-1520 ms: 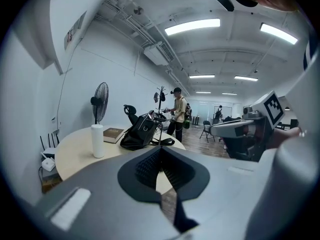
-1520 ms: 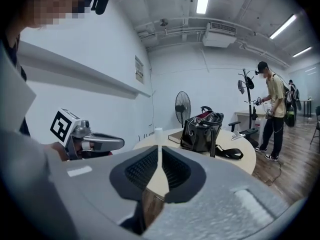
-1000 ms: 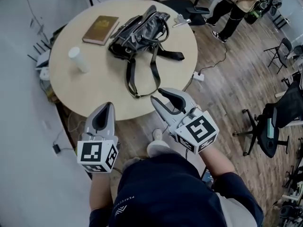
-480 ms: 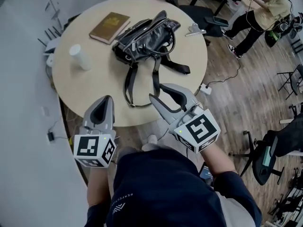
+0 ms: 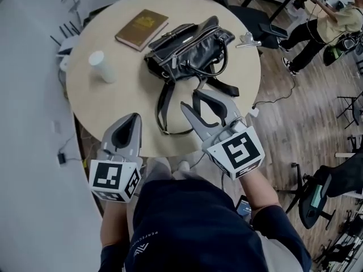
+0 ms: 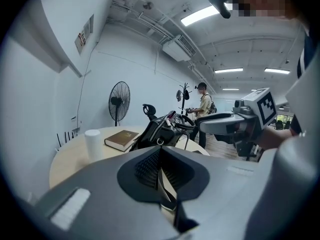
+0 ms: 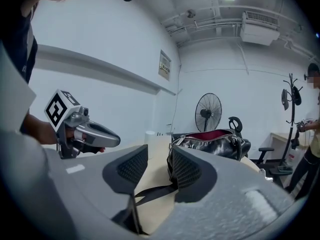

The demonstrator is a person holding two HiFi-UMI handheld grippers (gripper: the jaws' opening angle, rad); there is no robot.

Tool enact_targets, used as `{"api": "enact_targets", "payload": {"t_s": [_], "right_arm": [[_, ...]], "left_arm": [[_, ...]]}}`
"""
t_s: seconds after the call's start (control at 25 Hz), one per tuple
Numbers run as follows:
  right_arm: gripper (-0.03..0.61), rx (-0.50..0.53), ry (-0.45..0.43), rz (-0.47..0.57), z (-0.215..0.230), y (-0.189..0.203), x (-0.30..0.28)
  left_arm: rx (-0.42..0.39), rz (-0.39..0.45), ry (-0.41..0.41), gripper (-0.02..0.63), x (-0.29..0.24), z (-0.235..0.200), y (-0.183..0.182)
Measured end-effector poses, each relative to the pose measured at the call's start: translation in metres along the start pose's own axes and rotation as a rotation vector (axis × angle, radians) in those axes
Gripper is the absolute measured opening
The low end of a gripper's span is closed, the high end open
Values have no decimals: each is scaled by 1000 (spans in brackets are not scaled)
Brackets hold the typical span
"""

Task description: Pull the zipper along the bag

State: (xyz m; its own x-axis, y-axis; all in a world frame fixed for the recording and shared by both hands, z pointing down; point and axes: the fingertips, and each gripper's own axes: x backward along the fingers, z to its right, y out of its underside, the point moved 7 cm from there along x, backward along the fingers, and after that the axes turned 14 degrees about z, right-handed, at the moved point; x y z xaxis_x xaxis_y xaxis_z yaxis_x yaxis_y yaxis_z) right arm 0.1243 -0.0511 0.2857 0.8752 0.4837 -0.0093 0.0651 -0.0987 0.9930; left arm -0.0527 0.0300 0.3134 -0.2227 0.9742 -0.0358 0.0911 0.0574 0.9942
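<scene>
A black leather bag [image 5: 187,47] lies on the round beige table [image 5: 113,101], its top open with red lining showing in the right gripper view [image 7: 212,144]. Its straps [image 5: 164,106] trail toward the near edge. My left gripper [image 5: 130,120] is shut and empty at the table's near edge, short of the bag [image 6: 165,129]. My right gripper [image 5: 191,100] reaches over the table edge beside the straps. Its jaws have just been opening and now stand wide [image 7: 157,169], with nothing between the pads; the strap [image 7: 155,191] lies beyond them.
A brown book [image 5: 142,29] and a white cup [image 5: 102,67] sit left of the bag, a metal clip [image 5: 248,39] to its right. Office chairs [image 5: 317,191], a floor cable and a standing person [image 5: 326,24] are on the right. A fan [image 6: 119,101] stands behind the table.
Both grippers have moved forward toward the bag; the right one now reaches over the table edge and its jaws stand wider. The left gripper stays shut.
</scene>
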Motion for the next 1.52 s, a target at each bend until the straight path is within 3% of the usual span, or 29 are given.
{"api": "enact_targets", "payload": {"t_s": [0.32,0.88,1.32,1.52], "right_arm": [[156,137,68,-52,10,-18,-47],[156,243,211,-248,20,-5,-101],[152,171,401,-271,26,4,-113],[137,146,419,-304,28,7,-115]], "left_arm": [[33,2,109,3,-50,-41,-5],[73,33,291,3,-111,-80,-11],[133,13,381,3,-134,-94,3],[153,9,413,3,-140,-94,4]]}}
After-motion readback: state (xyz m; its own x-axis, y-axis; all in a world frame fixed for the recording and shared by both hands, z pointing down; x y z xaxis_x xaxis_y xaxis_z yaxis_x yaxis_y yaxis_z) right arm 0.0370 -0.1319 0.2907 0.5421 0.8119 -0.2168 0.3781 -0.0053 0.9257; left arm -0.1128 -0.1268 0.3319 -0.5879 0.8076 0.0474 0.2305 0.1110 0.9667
